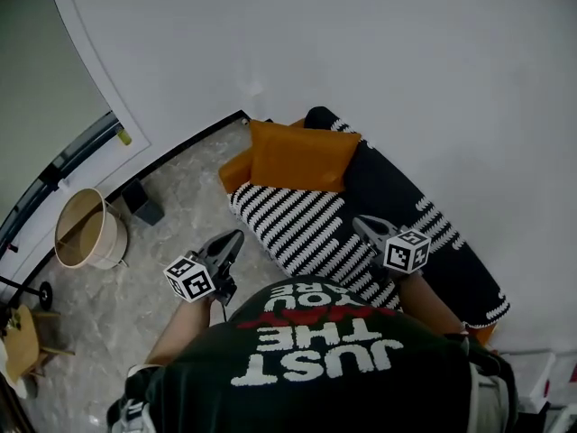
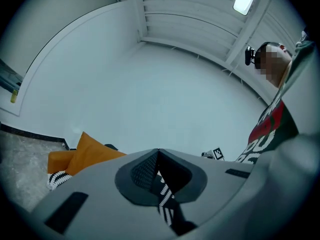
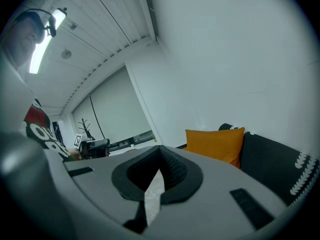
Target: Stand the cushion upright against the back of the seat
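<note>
An orange cushion [image 1: 302,156] stands upright at the far end of the sofa, on the black-and-white striped seat [image 1: 302,228] and leaning toward the black backrest [image 1: 406,210]. The same cushion [image 3: 216,143] shows ahead of my right gripper and, partly hidden, off to the left in the left gripper view [image 2: 87,153]. My left gripper [image 1: 236,238] hovers over the floor by the seat's front edge, shut and empty. Over the seat near the backrest, my right gripper [image 1: 359,223] is shut with nothing in it. Neither touches the cushion.
A round wooden bin [image 1: 86,230] stands on the marble floor [image 1: 171,233] at the left, a small dark box [image 1: 144,204] beside it. A curved white wall [image 1: 361,52] rises behind the sofa. A wooden stool [image 1: 22,341] is at the far left.
</note>
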Action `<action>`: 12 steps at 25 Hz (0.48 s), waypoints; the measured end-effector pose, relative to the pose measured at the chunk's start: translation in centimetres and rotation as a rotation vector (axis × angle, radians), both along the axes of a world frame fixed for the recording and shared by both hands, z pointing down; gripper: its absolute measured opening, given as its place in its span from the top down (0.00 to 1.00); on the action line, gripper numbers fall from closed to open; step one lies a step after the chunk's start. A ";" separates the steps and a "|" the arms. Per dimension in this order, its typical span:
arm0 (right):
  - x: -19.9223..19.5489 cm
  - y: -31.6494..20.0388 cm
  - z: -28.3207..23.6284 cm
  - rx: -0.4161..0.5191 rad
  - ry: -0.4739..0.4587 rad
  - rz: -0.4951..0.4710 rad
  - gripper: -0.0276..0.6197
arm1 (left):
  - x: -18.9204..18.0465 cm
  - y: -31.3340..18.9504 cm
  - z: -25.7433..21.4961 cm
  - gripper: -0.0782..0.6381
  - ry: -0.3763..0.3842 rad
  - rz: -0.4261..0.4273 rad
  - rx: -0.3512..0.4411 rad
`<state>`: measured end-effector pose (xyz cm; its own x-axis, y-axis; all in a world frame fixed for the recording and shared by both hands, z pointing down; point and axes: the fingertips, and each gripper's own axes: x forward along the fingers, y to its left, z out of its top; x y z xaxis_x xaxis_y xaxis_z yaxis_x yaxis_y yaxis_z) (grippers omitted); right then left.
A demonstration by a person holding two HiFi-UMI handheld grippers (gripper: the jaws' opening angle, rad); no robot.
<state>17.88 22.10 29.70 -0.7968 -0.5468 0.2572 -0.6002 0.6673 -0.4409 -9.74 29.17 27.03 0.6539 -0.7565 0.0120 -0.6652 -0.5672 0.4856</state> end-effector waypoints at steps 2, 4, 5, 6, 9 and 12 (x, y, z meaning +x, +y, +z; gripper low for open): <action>0.4 0.2 0.1 -0.003 0.005 0.013 0.92 | 0.0 0.2 0.2 0.88 0.013 0.000 -0.003; 1.0 0.1 0.1 0.004 0.012 0.024 0.92 | 0.2 0.3 0.4 0.88 0.012 0.004 -0.005; 1.2 0.1 0.0 0.010 0.019 0.028 0.92 | 0.2 0.3 0.5 0.88 0.011 0.007 -0.002; 1.2 0.1 -0.1 0.015 0.026 0.029 0.92 | 0.2 0.3 0.4 0.88 0.012 0.010 0.002; 1.0 0.3 -0.5 0.020 0.037 0.024 0.92 | 0.1 0.4 0.0 0.88 0.020 0.008 0.003; 0.9 0.5 -0.2 0.013 0.044 0.009 0.92 | 0.0 0.3 -0.1 0.88 0.027 -0.003 -0.003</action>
<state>18.77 22.57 29.46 -0.7797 -0.5578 0.2845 -0.6252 0.6672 -0.4051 -9.70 29.51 26.97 0.6518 -0.7584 -0.0031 -0.6535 -0.5637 0.5051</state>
